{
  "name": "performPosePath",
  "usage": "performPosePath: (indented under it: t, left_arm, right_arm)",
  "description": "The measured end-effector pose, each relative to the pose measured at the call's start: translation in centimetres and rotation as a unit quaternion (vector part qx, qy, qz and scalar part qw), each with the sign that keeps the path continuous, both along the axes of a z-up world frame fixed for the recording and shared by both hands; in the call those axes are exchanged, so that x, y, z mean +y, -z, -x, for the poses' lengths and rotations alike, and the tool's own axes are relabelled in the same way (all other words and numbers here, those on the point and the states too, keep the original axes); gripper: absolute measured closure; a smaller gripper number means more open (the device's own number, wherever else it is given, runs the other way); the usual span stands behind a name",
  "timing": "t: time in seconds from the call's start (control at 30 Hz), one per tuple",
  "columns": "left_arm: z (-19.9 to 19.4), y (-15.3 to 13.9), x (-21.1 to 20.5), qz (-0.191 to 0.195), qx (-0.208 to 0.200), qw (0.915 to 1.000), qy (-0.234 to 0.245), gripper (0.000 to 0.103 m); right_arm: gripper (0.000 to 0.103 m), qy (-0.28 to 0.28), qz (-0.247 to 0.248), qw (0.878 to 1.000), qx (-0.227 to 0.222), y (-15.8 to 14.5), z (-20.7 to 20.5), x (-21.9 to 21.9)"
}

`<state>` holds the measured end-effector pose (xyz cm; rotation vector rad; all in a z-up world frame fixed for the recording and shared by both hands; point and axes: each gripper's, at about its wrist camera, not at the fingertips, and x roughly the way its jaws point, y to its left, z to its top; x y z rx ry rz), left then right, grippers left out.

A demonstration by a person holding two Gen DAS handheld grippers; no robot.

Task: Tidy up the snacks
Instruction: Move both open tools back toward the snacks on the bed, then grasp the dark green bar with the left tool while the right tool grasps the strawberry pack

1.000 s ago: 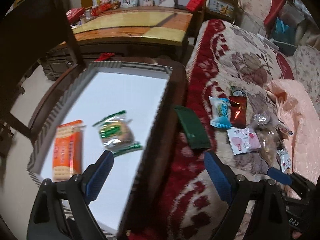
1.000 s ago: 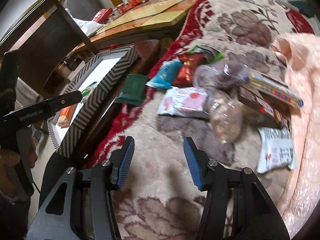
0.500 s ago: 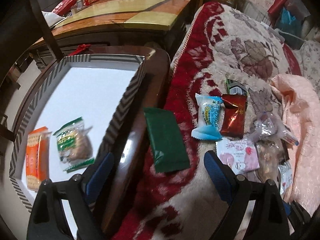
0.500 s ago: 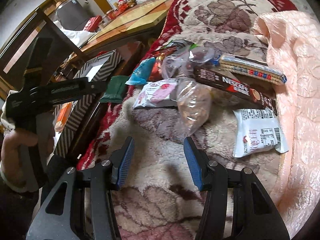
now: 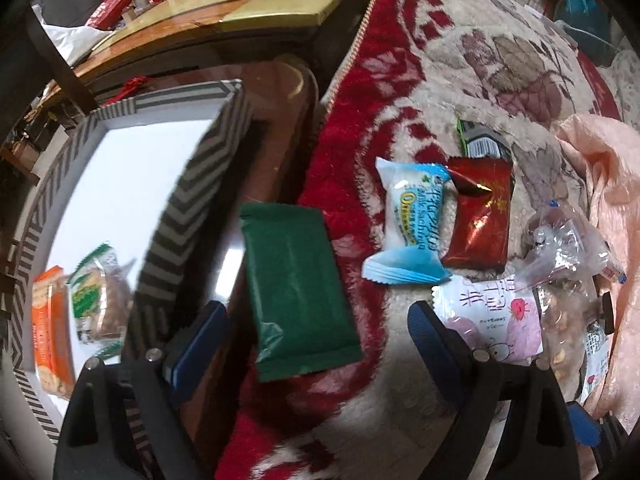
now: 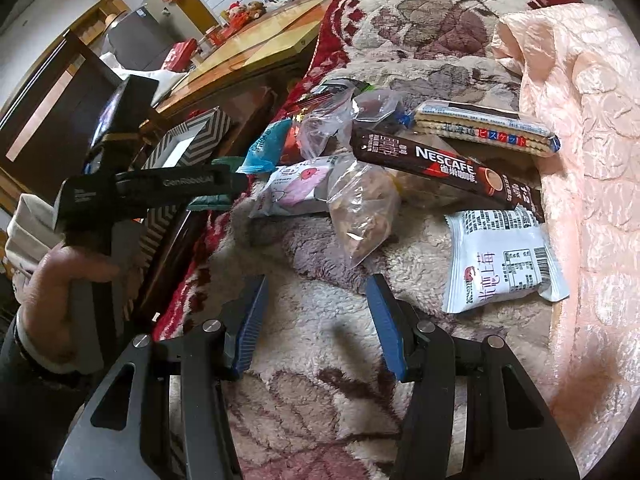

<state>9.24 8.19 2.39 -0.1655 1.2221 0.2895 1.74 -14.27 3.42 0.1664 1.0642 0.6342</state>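
Note:
A green packet [image 5: 298, 284] lies at the blanket's edge, between the fingers of my open, empty left gripper [image 5: 316, 328]. Beyond it lie a blue-white packet [image 5: 412, 224], a red packet [image 5: 478, 216] and a pink-white packet [image 5: 496, 320]. A box with a zigzag rim [image 5: 188, 208] holds an orange cracker pack [image 5: 50, 332] and a green-trimmed cake packet [image 5: 96, 300]. My right gripper [image 6: 316, 304] is open and empty just short of a clear bag of nuts [image 6: 362, 212]. A Nescafe stick box [image 6: 444, 168], a biscuit pack [image 6: 484, 128] and a white packet [image 6: 504, 260] lie nearby.
The snacks lie on a red and cream floral blanket [image 5: 500, 60]. A pink quilt [image 6: 580, 120] is on the right. The box rests on a dark wooden stool [image 5: 280, 120]. A wooden table [image 5: 240, 4] stands behind. The left hand and gripper body [image 6: 120, 192] show in the right wrist view.
My left gripper has moved right from over the box to the green packet, now between its fingers. My right gripper has moved forward toward the pile of snacks.

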Motion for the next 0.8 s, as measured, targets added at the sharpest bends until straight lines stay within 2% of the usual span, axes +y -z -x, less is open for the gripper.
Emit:
performPosePath:
  t: [0.07,0.27,0.43,0.57,0.67,0.8]
  left_arm:
    - [-0.3,0.2,-0.3,0.016,0.002,0.9999,0.001,0.01]
    - [-1.0,0.3,-1.0,0.026,-0.002,0.9997,0.0,0.01]
    - [-1.1,0.5,0.2,0.073,0.001,0.9972,-0.014,0.01]
    - [-1.2,0.5,-0.1,0.069,0.006,0.9976,-0.004,0.01]
    - [-1.2,0.5,0.1,0.071,0.01,0.9974,-0.004,0.01]
    - [-1.4,0.6,0.5,0.072,0.017,0.9972,-0.005,0.01]
  right_arm:
    - [0.052,-0.002,0.0,1.0,-0.001,-0.1,-0.1,0.0]
    - [0.052,-0.007,0.006,1.0,-0.005,-0.2,-0.4,0.3]
    - [0.052,-0.077,0.03,0.995,-0.059,-2.2,-0.9,2.7]
    - [0.052,-0.178,0.088,0.975,-0.103,-2.6,-2.4,6.1]
    - [0.052,-0.237,0.125,0.958,-0.107,-2.3,-4.1,7.8]
    - [0.04,-0.29,0.149,0.939,-0.113,-1.9,-6.0,9.0]
